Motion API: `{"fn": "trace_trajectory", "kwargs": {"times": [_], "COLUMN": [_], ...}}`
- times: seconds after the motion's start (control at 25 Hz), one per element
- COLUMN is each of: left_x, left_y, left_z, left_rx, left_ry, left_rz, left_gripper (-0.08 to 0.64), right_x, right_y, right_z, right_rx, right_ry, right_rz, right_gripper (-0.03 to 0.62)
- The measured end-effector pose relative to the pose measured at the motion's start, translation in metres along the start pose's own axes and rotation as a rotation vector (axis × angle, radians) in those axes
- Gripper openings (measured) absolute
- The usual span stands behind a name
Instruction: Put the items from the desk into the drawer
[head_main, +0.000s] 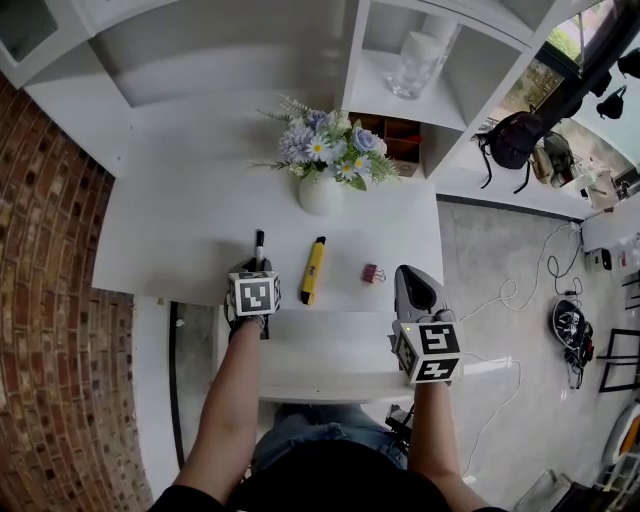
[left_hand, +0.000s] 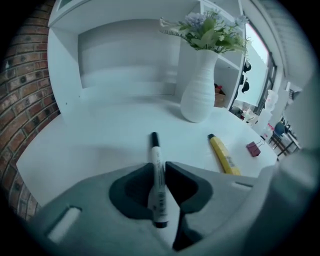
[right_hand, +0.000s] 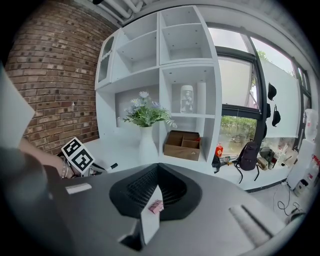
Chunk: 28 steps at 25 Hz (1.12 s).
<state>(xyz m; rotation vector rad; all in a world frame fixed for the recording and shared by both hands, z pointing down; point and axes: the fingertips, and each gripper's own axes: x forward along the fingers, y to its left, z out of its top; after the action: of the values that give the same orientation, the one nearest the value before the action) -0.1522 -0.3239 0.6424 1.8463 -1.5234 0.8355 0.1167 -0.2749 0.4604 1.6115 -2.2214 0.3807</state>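
Marker (head_main: 259, 247) first among the desk's items: it lies flat on the white desk (head_main: 170, 230) near the front edge, capped end pointing toward the vase (head_main: 318, 192), and the left gripper (head_main: 257, 267) has its jaws pinched on the barrel, toward the rear end rather than the middle, as the left gripper view shows (left_hand: 157, 175). That off-centre hold is the main risk, I judge: once lifted, the long front part could droop or swing, and a smooth round barrel can roll or squirt out of a light pinch, dropping back onto the desk or over its edge. A sideways skid could also knock the yellow pen-like tool (head_main: 314, 270) lying just beside it, or send it toward the pink binder clip (head_main: 374, 273) farther right. What looks like the open drawer (head_main: 330, 360) sits below the front edge between the two arms, so the carry is short, but a tilted marker could catch the drawer's front wall on the way in. The right gripper (head_main: 412, 278) hovers clenched and empty over the desk's front right part, the clip visible beyond its jaws (right_hand: 156, 206); it is well apart from the left one, so a collision seems unlikely.
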Motion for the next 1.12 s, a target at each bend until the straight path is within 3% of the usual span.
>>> {"fn": "trace_trajectory", "kwargs": {"times": [0.04, 0.28, 1.12], "left_x": [0.000, -0.009, -0.149], "left_y": [0.001, 0.005, 0.028], "left_z": [0.000, 0.005, 0.075], "left_rx": [-0.011, -0.070, -0.069], "left_ry": [0.005, -0.006, -0.409], "left_rz": [0.000, -0.022, -0.082], "left_gripper": [0.068, 0.064, 0.063], "right_x": [-0.001, -0.009, -0.083], "right_y": [0.000, 0.003, 0.039], "right_z": [0.000, 0.002, 0.044], "right_rx": [-0.001, -0.001, -0.031], "right_ry": [0.000, -0.010, -0.152], "right_rz": [-0.001, -0.009, -0.076], "right_gripper": [0.009, 0.009, 0.009]}}
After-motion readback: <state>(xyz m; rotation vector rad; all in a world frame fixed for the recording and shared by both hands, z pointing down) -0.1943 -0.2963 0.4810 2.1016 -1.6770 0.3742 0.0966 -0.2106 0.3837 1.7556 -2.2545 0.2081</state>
